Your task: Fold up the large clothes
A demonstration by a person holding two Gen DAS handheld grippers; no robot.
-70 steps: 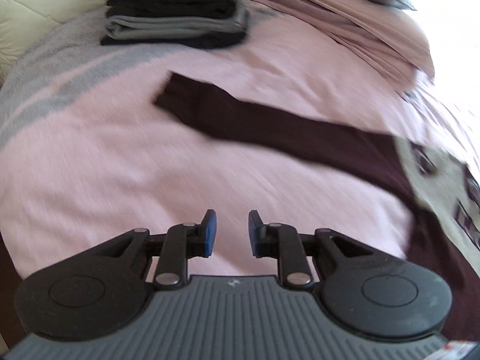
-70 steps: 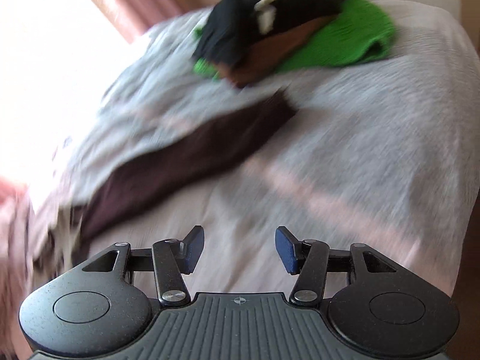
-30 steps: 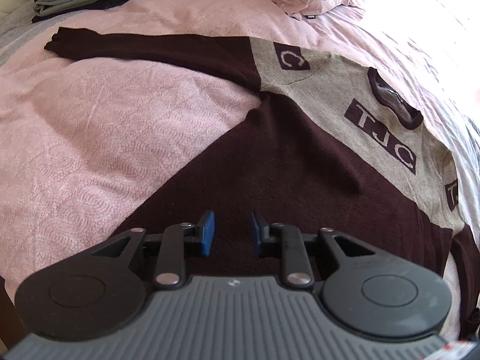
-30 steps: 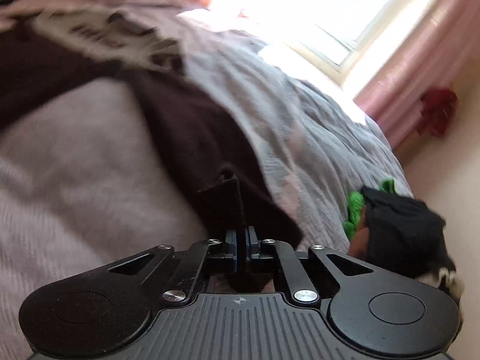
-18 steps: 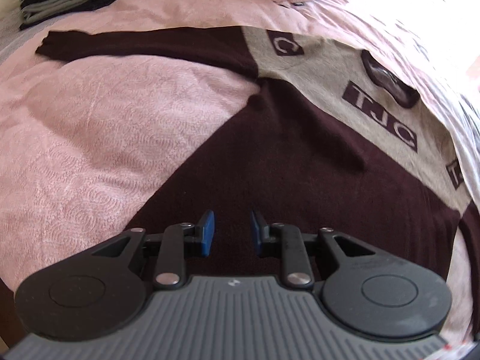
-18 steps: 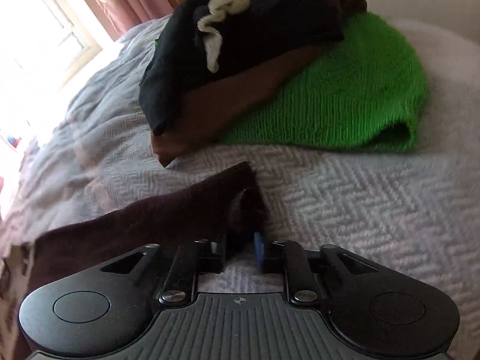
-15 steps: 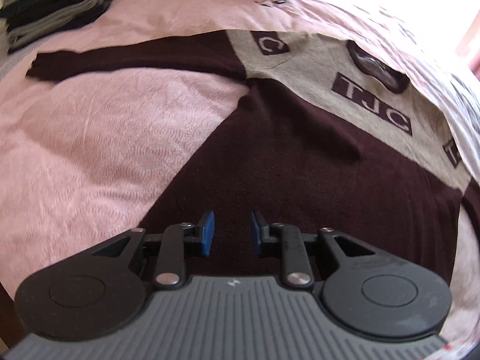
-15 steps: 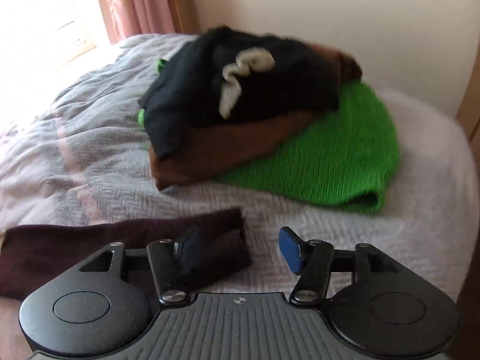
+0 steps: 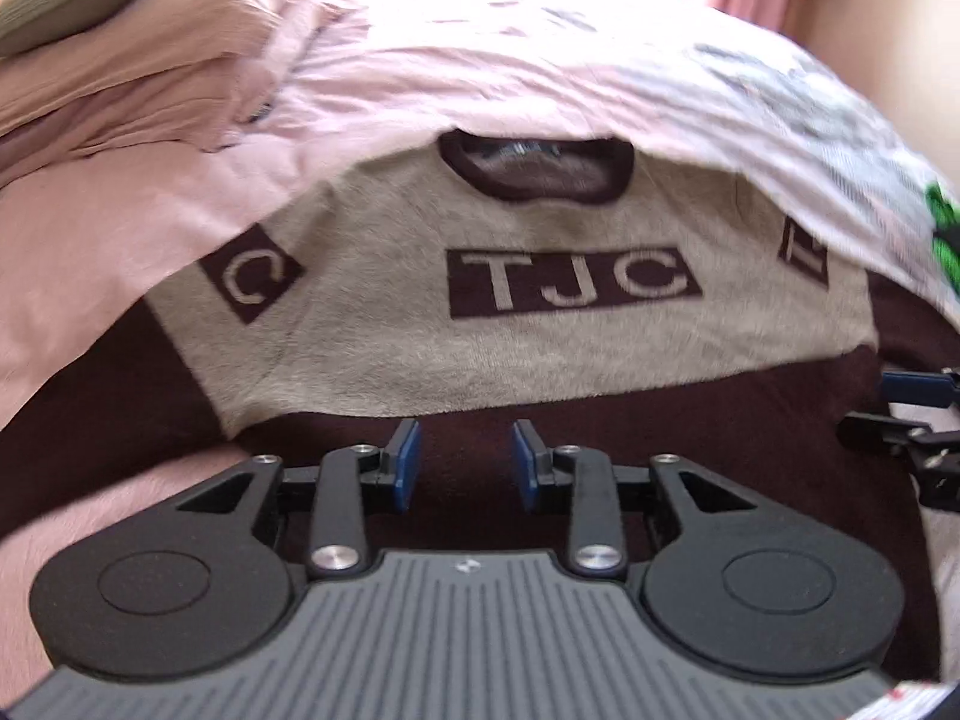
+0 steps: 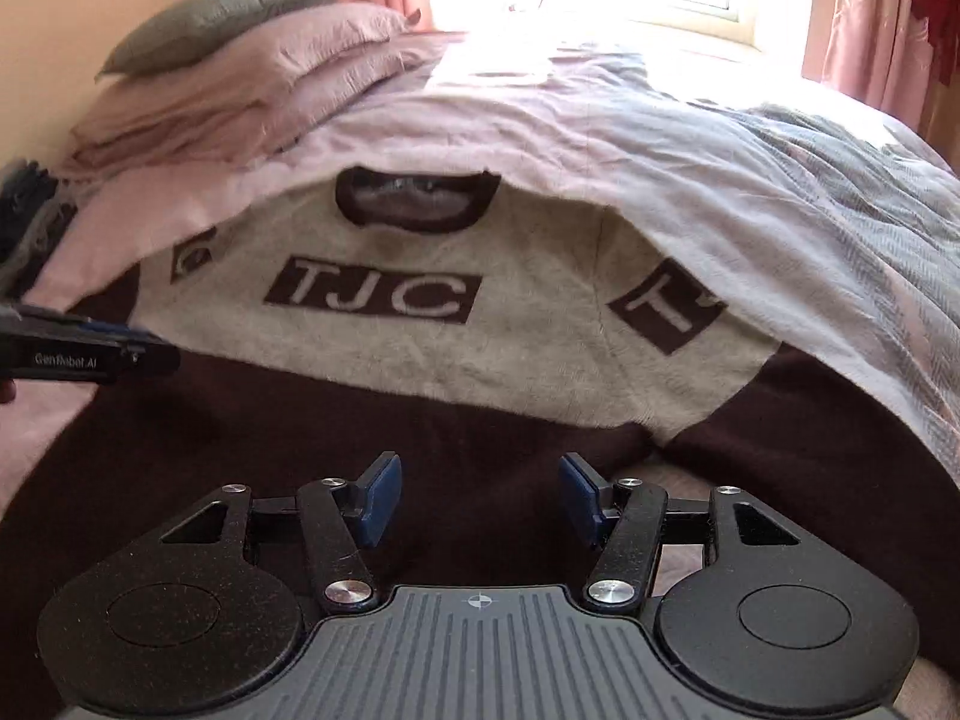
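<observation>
On the bed (image 10: 660, 120), my right tongs (image 10: 477, 501) have let the sleeve go; both pairs, left tongs (image 9: 462, 461) included, now gape empty over the flat sweater (image 9: 510, 348), ready to fold.

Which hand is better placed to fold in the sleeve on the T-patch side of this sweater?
Right. The right hand-held gripper hovers over the sweater toward the T patch, beside that sleeve; its jaws, just opened, stand wide and empty.

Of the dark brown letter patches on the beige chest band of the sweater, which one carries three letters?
The long rectangular centre patch below the brown collar, reading TJC. The square patch towards each sleeve, and, shows one letter only.
</observation>
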